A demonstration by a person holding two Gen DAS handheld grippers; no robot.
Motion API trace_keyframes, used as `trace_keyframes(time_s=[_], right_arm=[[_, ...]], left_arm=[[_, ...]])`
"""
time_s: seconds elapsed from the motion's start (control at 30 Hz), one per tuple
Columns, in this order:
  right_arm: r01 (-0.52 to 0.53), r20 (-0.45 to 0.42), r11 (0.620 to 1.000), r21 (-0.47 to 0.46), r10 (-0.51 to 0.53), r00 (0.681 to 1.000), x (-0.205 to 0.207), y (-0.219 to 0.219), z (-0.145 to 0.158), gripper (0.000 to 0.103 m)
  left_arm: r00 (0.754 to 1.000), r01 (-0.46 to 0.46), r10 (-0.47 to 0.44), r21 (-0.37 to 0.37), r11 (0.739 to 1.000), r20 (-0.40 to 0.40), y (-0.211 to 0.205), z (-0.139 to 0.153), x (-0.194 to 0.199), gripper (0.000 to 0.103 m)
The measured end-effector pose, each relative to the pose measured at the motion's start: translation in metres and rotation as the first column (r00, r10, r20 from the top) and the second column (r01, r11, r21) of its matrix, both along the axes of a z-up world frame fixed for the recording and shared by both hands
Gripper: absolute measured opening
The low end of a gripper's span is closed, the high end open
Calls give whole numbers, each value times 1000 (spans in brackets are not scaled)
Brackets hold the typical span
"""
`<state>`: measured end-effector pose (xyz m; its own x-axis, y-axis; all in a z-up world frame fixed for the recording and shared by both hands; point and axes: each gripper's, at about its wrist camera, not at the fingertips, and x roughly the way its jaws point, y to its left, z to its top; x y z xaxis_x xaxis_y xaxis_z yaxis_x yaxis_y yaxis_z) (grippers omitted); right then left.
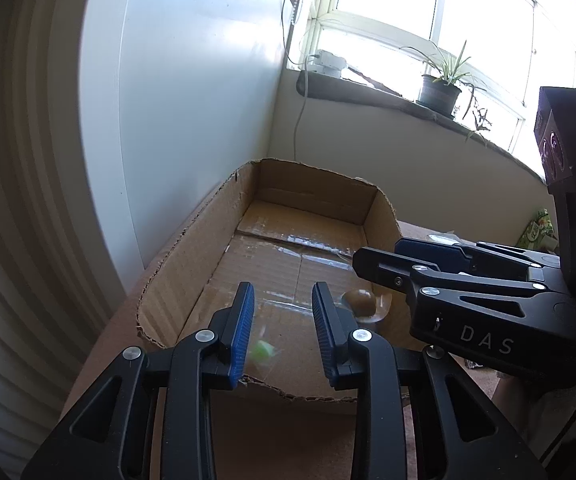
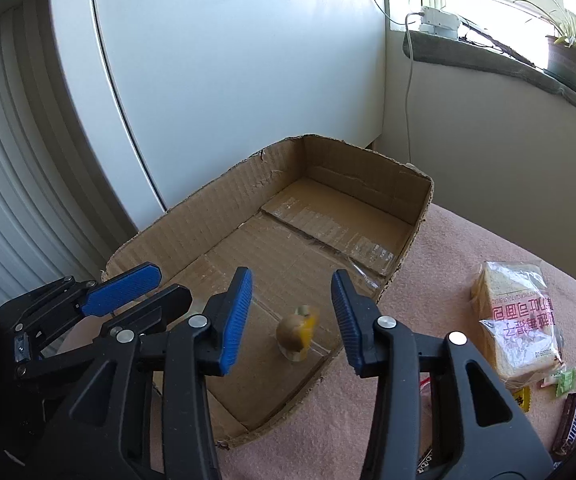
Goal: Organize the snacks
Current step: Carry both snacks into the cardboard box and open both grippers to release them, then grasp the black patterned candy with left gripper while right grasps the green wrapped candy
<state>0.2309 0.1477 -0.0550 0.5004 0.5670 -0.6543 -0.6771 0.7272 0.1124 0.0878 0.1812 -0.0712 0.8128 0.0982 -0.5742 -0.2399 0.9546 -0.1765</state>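
Note:
A shallow open cardboard box point(image 1: 191, 256) point(image 2: 223, 196) lies on a pink-covered surface. My left gripper point(image 1: 281, 326) is open above the box's near end; a small green wrapped sweet point(image 1: 263, 349) is blurred between its fingers, not gripped. My right gripper point(image 2: 292, 312) is open above the box's near right part. A small brown pastry in clear wrap with a yellow patch point(image 2: 296, 333) point(image 1: 362, 301) is blurred below it, free of the fingers. Each gripper shows in the other's view: the right point(image 1: 376, 260), the left point(image 2: 167, 292).
On the pink cover point(image 2: 428, 248) right of the box lie a bagged sliced bread loaf point(image 2: 518, 320), a Snickers bar point(image 2: 572, 420), small green point(image 2: 566, 380) and yellow point(image 2: 522, 398) sweets. A white panel point(image 1: 191, 80) stands behind the box. A potted plant point(image 1: 440, 92) is on the sill.

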Motion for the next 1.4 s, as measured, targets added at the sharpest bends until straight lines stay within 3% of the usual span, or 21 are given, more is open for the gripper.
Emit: trace_keyframes(time_s=[0.3, 0.53, 0.97, 1.23, 1.4], right_arm=[[15, 25, 1000, 4, -15, 1000, -6, -8, 8, 62], [47, 44, 998, 29, -48, 998, -20, -33, 21, 63], [197, 68, 980, 30, -199, 978, -61, -155, 31, 63], [330, 25, 944, 33, -330, 943, -70, -229, 19, 63], [395, -20, 919, 13, -395, 919, -74, -268, -2, 63]], left_arm=[[1000, -8, 8, 19, 1000, 8, -3, 7, -9, 28], [1000, 11, -11, 26, 1000, 27, -13, 18, -21, 28], [986, 162, -162, 10, 987, 40, -68, 38, -29, 28], [957, 289, -289, -22, 957, 6, -99, 24, -15, 29], [933, 357, -358, -45, 933, -19, -119, 13, 4, 34]])
